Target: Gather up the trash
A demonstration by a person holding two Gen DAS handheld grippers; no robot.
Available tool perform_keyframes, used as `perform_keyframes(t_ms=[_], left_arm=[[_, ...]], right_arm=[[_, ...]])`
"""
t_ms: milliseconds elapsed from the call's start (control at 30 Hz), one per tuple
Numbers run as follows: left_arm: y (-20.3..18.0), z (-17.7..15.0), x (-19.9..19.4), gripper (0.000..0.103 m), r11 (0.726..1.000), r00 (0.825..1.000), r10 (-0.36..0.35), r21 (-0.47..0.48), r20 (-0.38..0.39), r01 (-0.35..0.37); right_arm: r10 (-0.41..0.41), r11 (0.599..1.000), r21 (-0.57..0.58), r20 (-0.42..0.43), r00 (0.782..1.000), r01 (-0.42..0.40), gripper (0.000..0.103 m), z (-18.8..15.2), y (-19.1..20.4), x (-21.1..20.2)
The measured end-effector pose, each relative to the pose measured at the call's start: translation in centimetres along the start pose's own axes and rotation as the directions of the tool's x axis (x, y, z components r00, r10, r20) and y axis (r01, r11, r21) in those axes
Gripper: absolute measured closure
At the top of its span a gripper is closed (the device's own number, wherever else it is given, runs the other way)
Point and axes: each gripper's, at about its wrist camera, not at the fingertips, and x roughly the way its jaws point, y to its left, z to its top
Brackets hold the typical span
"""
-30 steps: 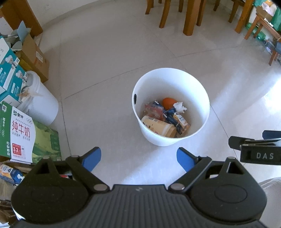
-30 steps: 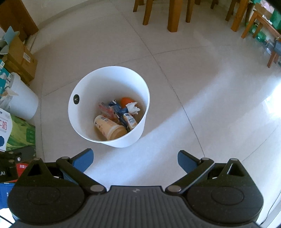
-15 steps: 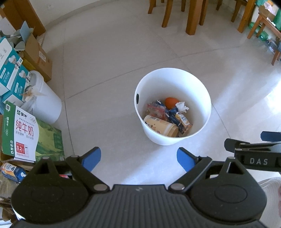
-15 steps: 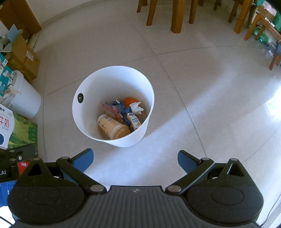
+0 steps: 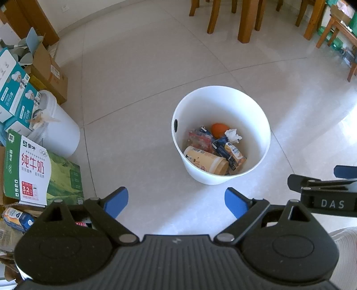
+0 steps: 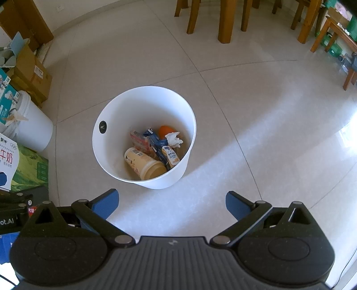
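A white round bin [image 5: 223, 96] [image 6: 116, 111] stands on the tiled floor. Inside lie a beige paper cup [image 5: 206, 160] [image 6: 144, 164], a red snack wrapper [image 5: 199, 139], a blue carton [image 6: 156, 140], an orange [image 5: 218, 129] [image 6: 166, 130], a crumpled tissue [image 5: 233, 135] [image 6: 175, 138] and a small drink pouch [image 6: 170, 155]. My left gripper [image 5: 176, 201] hovers open above the floor, short of the bin. My right gripper [image 6: 171, 204] is open too, beside it, holding nothing. The right gripper's side shows at the left wrist view's right edge [image 5: 323, 191].
At the left stand a white lidded bucket [image 5: 58, 131] [image 6: 33, 125], a green milk carton box [image 5: 40, 169], teal boxes [image 5: 13, 89] and brown cardboard boxes [image 6: 33, 71]. Wooden table and chair legs [image 5: 245, 20] [image 6: 225, 20] rise at the back.
Both views have drifted slightly, so the bin sits a little further right in each frame. Both grippers stay open and the bin's contents lie as before.
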Motion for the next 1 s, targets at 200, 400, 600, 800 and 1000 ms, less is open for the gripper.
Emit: perform_keyframes(t_ms=[200,400,600,800,1000], left_arm=[[0.0,0.08,-0.01,0.01,1.0,1.0,0.005,0.001,0.002,-0.005],[0.02,0.1,-0.01,0.01,1.0,1.0,0.004,0.001,0.001,-0.004],[0.04,0.25,0.0,0.01,1.0,1.0,0.001,0.001,0.0,-0.001],[-0.03,0.43,0.13,0.01,1.0,1.0,0.003,0.001,-0.002,-0.003],[-0.07,0.5,0.14,0.01,1.0,1.0,0.003,0.003,-0.001,-0.003]], right_arm=[[-0.004,1.0,0.0,-0.004,1.0,0.004,0.0,0.06,0.03,-0.04],[-0.009,1.0,-0.003,-0.003,1.0,0.009,0.0,0.32,0.04,0.02],[-0.005,1.0,-0.006,-0.004,1.0,0.005,0.0,0.39,-0.03,0.07],[-0.008,1.0,-0.003,-0.004,1.0,0.008,0.0,0.46,-0.02,0.16],[-0.006,1.0,-0.004,-0.003,1.0,0.006,0.0,0.49,-0.14,0.1]])
